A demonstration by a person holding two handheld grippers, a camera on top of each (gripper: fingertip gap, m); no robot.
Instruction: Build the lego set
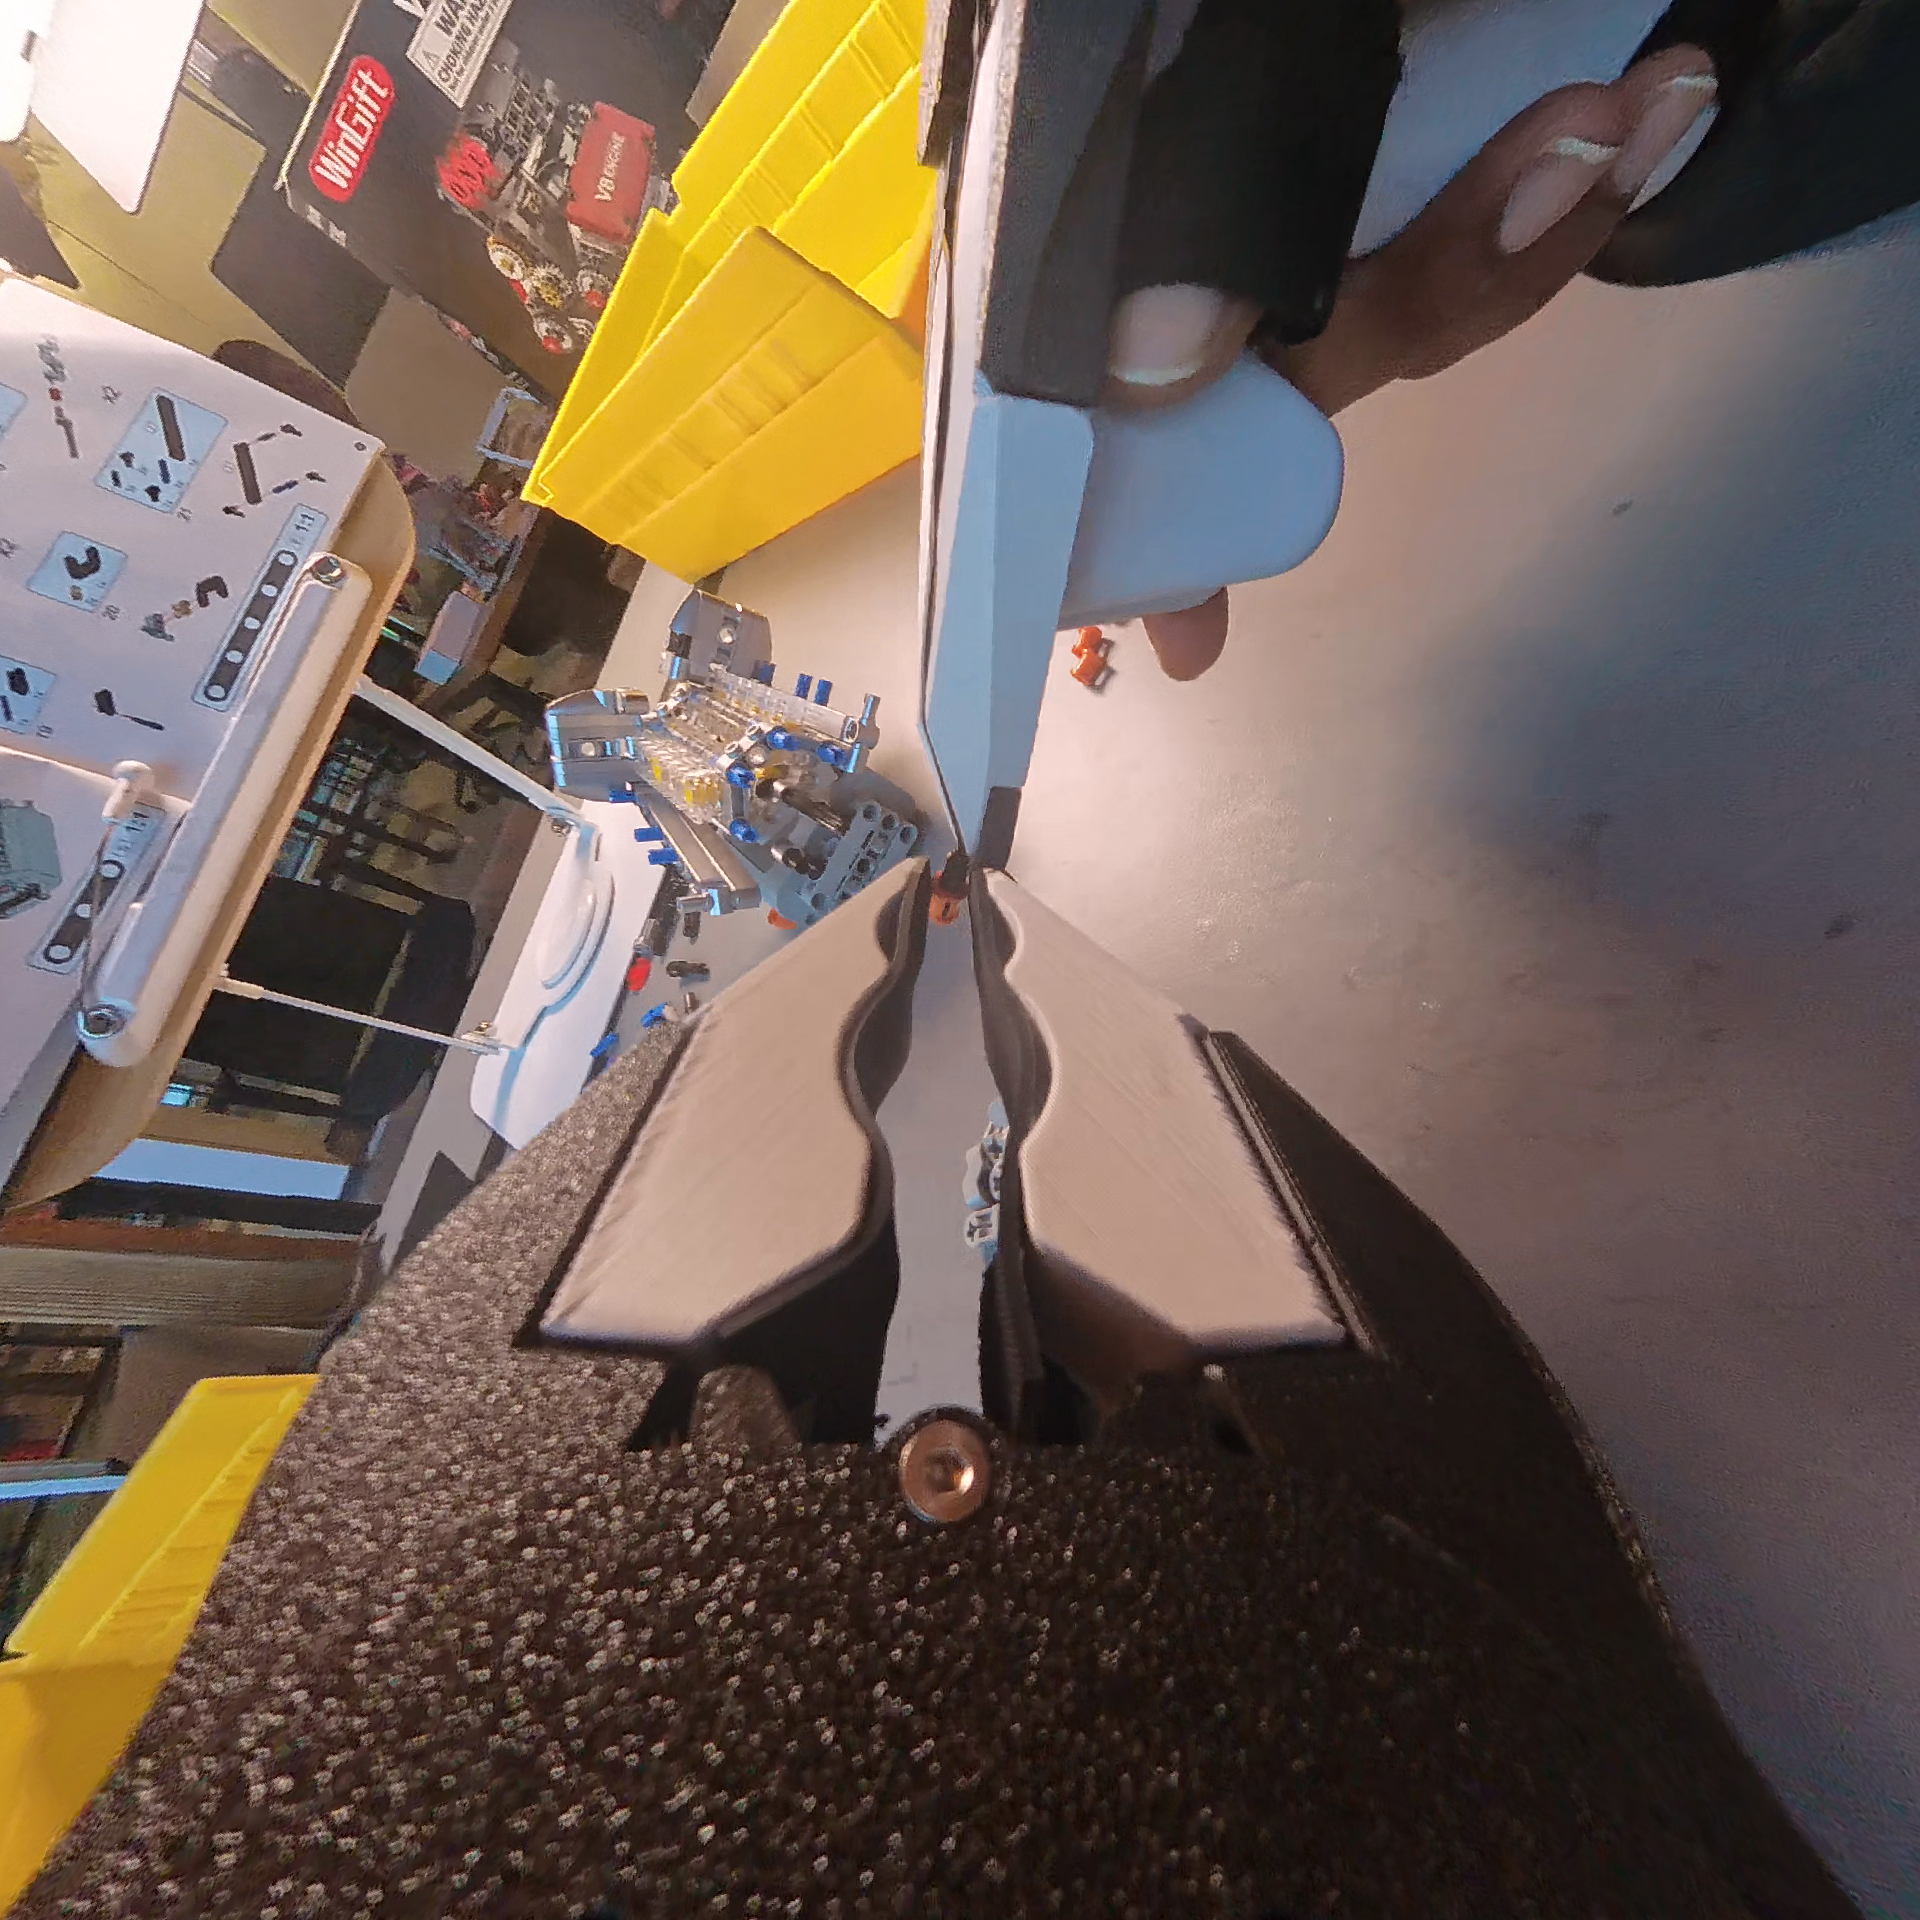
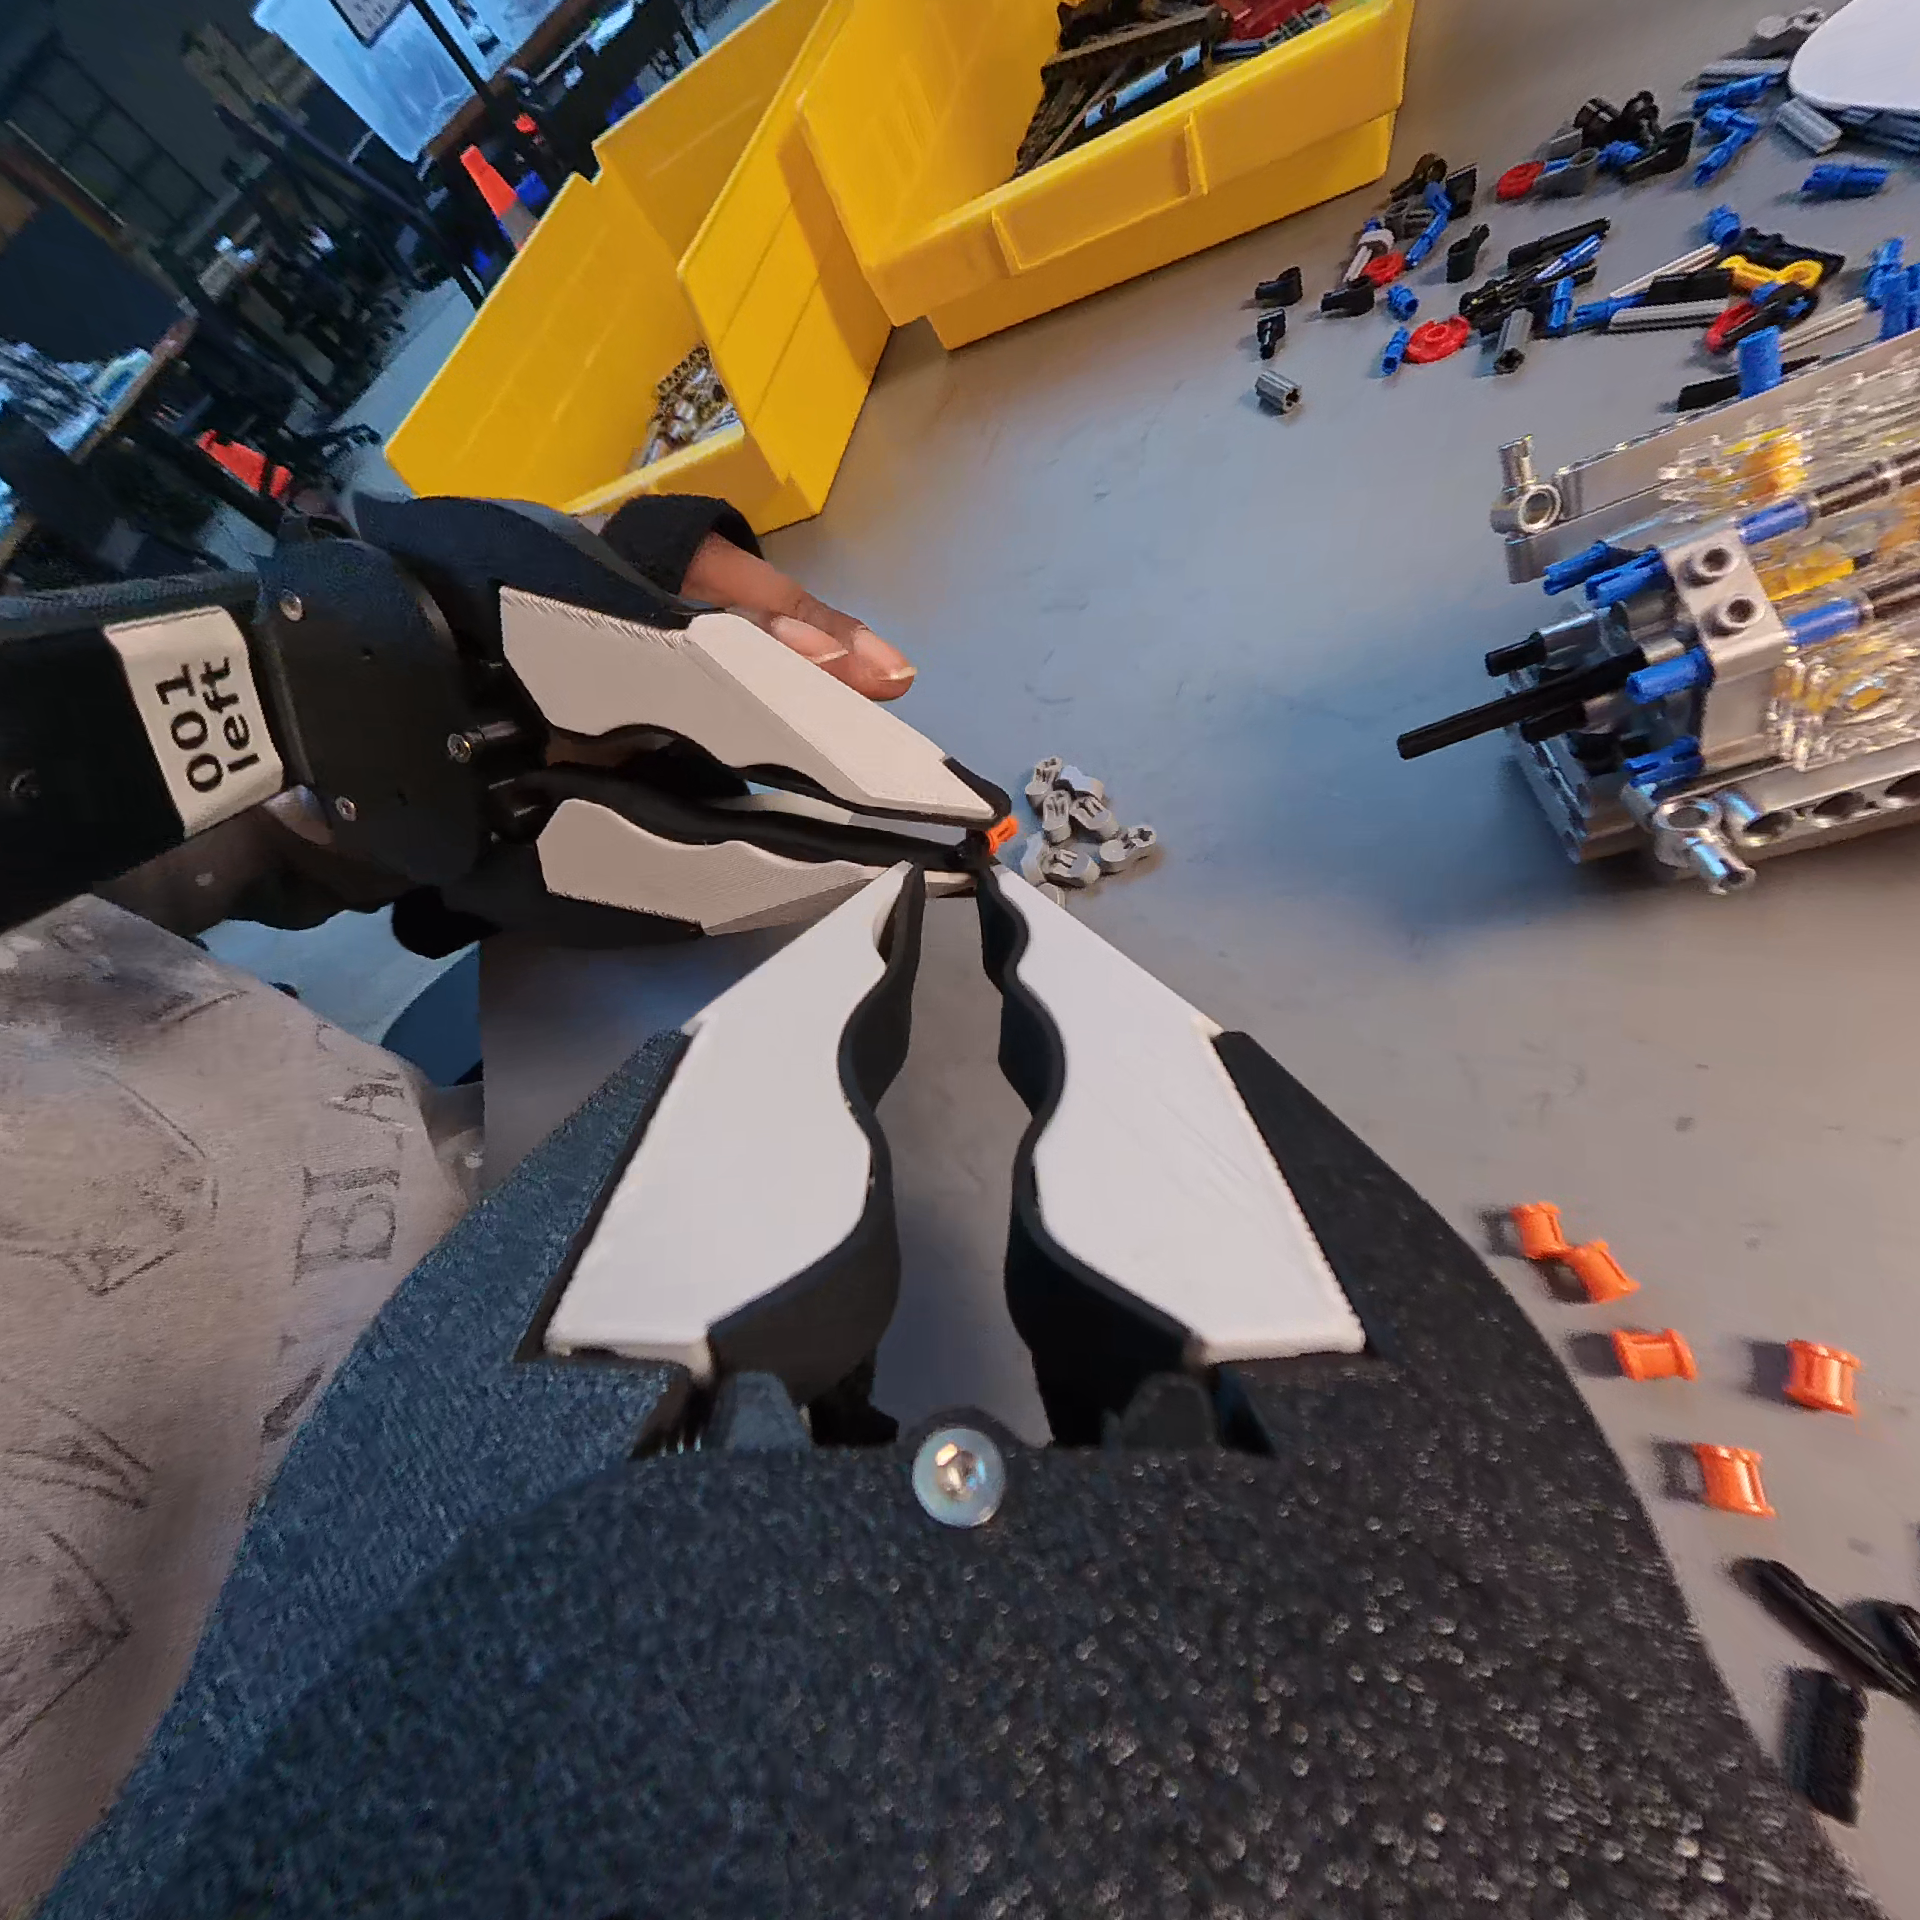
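Above the grey bench (image 2: pixel 1195 644), the left tool (image 2: pixel 982 826) pinches a small orange peg (image 2: pixel 1001 830). The right tool (image 2: pixel 948 883), its tips slightly parted and holding nothing, meets it. Nearby lie five orange pegs (image 2: pixel 1652 1354), a grey model (image 2: pixel 1714 665) and three yellow bins (image 2: pixel 1091 208).

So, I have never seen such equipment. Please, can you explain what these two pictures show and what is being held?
No robot here: a person holds two hand-held pinching tools, each with two fingers. Each picture comes from a camera on one tool, looking along its fingers: one from the left tool, one from the right tool. On the grey table lie yellow bins, a half-built brick model, small grey connectors and loose orange pieces. The left tool pinches one small orange piece. The right tool's tips sit close beside it, nearly closed; whether they grip anything I cannot tell.
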